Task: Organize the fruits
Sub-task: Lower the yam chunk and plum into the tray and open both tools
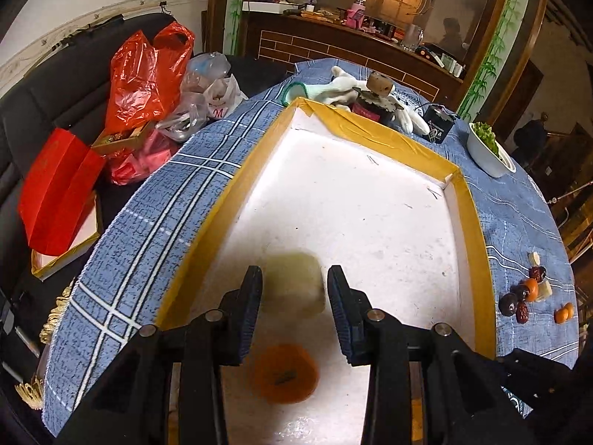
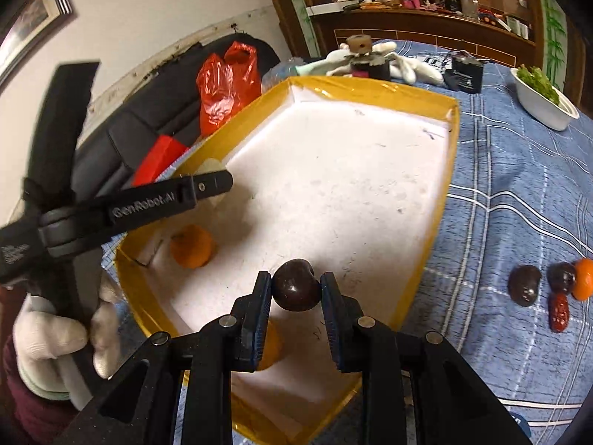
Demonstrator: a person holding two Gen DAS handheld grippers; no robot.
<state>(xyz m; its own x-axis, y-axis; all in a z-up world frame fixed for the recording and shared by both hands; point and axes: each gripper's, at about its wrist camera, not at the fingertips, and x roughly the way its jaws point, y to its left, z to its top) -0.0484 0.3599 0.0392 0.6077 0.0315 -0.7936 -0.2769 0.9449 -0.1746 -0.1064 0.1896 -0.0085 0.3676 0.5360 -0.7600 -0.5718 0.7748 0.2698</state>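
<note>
My left gripper (image 1: 294, 287) is shut on a pale yellow-white fruit chunk (image 1: 292, 282) above the white tray (image 1: 370, 200) with yellow taped rim. An orange (image 1: 285, 372) lies in the tray below it. My right gripper (image 2: 296, 291) is shut on a dark plum (image 2: 296, 284) over the tray's (image 2: 333, 170) near part. The left gripper (image 2: 211, 181) shows in the right wrist view, holding the pale chunk (image 2: 211, 165) above an orange (image 2: 192, 246). A second orange (image 2: 270, 348) lies under my right fingers.
Loose fruit lies on the blue checked cloth right of the tray: plums (image 2: 523, 283), a red date (image 2: 559, 311), small oranges (image 2: 583, 278), and the same group (image 1: 526, 293) in the left view. A white bowl of greens (image 2: 543, 94), a jar, gloves and red bags (image 1: 144, 78) stand beyond.
</note>
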